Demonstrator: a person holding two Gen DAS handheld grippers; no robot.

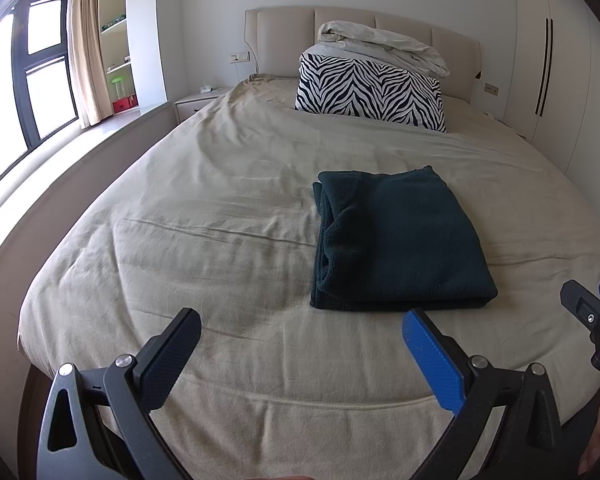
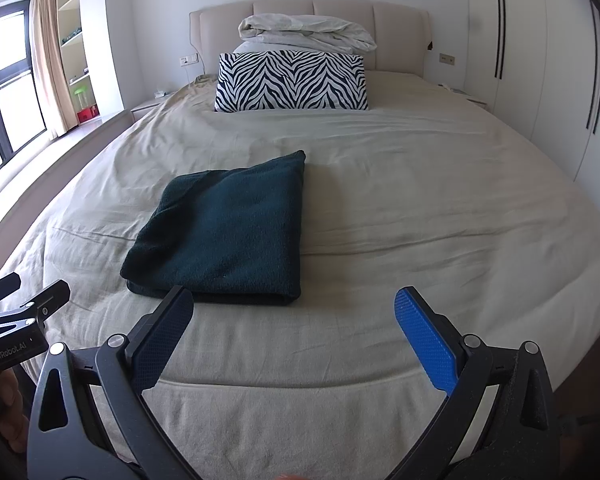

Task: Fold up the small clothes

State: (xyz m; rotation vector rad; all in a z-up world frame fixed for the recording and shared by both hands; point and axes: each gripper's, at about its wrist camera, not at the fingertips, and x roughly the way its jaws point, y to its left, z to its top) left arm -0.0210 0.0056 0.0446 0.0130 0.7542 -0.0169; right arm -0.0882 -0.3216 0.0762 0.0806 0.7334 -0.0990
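A dark teal garment (image 1: pixel 400 240) lies folded into a flat rectangle on the beige bed cover (image 1: pixel 220 220). It also shows in the right wrist view (image 2: pixel 224 232). My left gripper (image 1: pixel 300 336) is open and empty, held above the bed's near edge, short of the garment's front left corner. My right gripper (image 2: pixel 294 316) is open and empty, just short of the garment's front right corner. Each gripper shows at the edge of the other's view: the right one in the left wrist view (image 1: pixel 592 312), the left one in the right wrist view (image 2: pixel 20 304).
A zebra-print pillow (image 2: pixel 292 80) stands against the padded headboard (image 2: pixel 340 12) with a crumpled white duvet (image 2: pixel 304 32) on top. A white wardrobe (image 2: pixel 540 60) lines the right wall. Nightstands flank the bed. A window (image 1: pixel 40 68), curtain and shelves are at the left.
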